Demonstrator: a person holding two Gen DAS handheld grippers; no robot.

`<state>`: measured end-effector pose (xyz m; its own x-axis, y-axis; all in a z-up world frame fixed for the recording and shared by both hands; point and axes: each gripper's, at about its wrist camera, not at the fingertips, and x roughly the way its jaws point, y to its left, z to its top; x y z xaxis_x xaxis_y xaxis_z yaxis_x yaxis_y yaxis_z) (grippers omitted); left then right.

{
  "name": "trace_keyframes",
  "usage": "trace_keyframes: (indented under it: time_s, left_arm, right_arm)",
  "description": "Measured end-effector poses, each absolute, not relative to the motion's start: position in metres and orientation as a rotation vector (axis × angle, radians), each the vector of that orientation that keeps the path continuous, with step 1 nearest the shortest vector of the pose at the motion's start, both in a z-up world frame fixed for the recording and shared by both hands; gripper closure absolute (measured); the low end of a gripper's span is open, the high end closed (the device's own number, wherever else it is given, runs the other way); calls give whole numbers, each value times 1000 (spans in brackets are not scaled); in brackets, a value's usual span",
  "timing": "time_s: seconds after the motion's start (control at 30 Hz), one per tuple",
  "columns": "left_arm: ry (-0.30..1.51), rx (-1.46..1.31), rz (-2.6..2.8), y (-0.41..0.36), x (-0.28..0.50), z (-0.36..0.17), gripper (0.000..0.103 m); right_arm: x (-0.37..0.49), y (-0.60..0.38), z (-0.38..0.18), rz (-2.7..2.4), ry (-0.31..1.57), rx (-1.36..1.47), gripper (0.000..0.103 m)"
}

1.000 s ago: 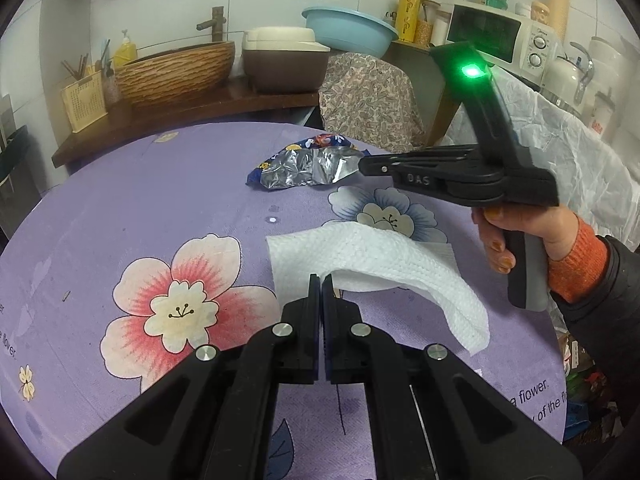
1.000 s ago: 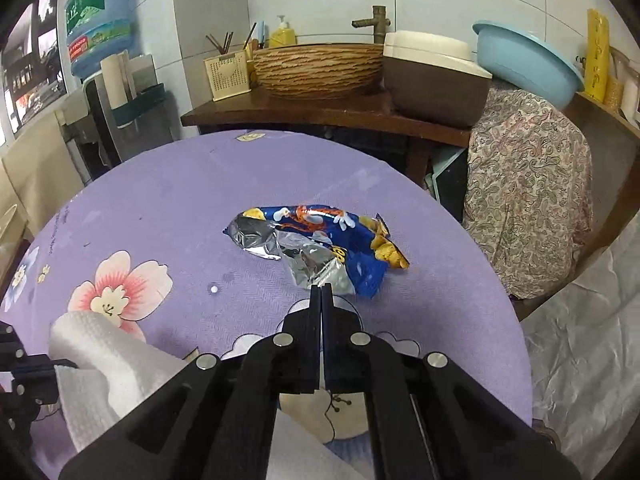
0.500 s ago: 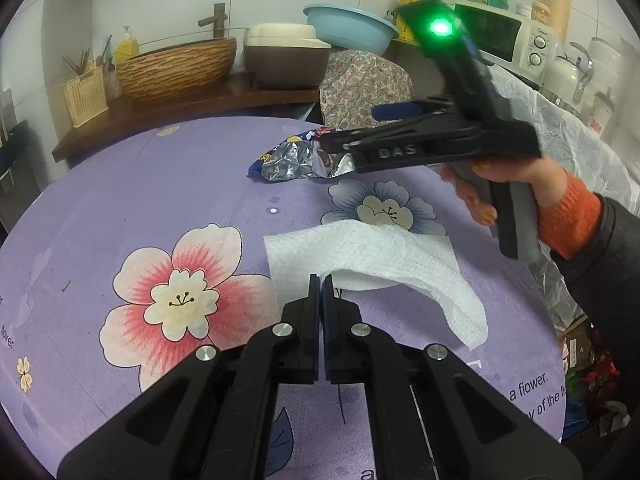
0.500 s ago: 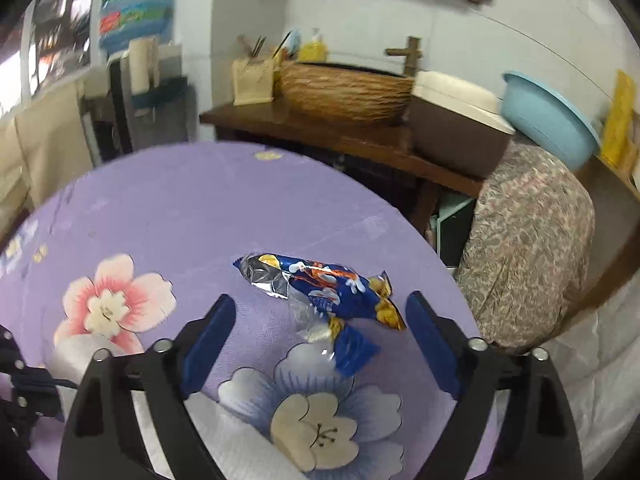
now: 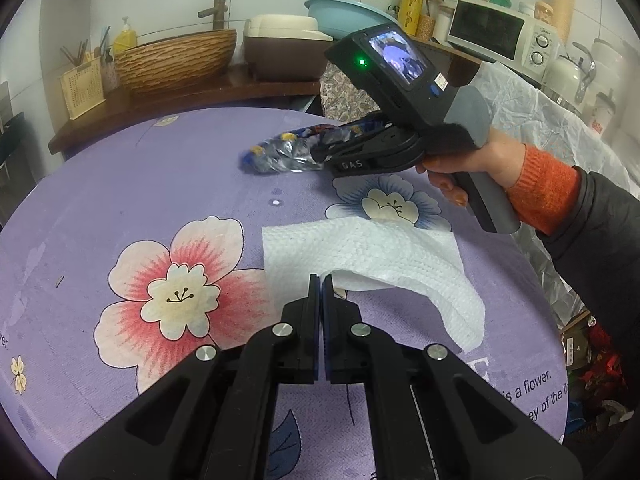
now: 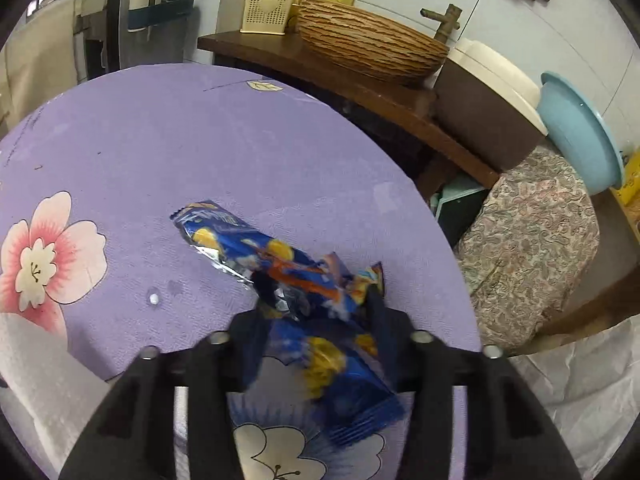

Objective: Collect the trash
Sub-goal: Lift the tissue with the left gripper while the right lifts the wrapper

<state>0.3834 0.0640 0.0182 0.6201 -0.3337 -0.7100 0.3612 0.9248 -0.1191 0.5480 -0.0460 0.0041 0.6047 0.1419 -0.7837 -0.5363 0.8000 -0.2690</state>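
Trash on the round table with the purple flowered cloth [image 5: 132,184] comes in two pieces: a crumpled blue snack wrapper [image 6: 276,268] toward the far edge and a white paper towel [image 5: 360,252] nearer the person. Right gripper [image 6: 316,304] sits at the wrapper; its jaws have just been closing, and the wrapper now lies between them, bunched and creased where the two fingers meet it on either side, so they appear to be pinching it. One end of the wrapper runs out ahead of the fingers over the cloth, silver lining showing; the other end folds back under the gripper body. From the left wrist view the same wrapper [image 5: 296,148] shows blurred at the tip of the right gripper [image 5: 320,154], with the person's hand [image 5: 464,164] on the grey handle and an orange cuff under a dark sleeve. Left gripper [image 5: 320,280] is fully closed, fingers pressed together with nothing visibly between them, tips at the near edge of the paper towel. Towel lies partly flat, its right part lifted and curled over. Small white crumb [image 6: 153,300] lies on the cloth left of the wrapper. Behind the table: wooden shelf with a woven basin [image 6: 368,48], blue plastic basin [image 6: 580,132], microwave [image 5: 500,36].
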Motion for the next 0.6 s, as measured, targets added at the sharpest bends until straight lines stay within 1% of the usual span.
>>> trace_keyframes:
  time_s: [0.27,0.6]
  left_arm:
    - [811,28,-384,65,382,14,102]
    - [785,29,-398,54,369,25,102]
  right_arm:
    - [533,-56,10,463,799,-444,87]
    - [485,-91,35,503,734,-253,87]
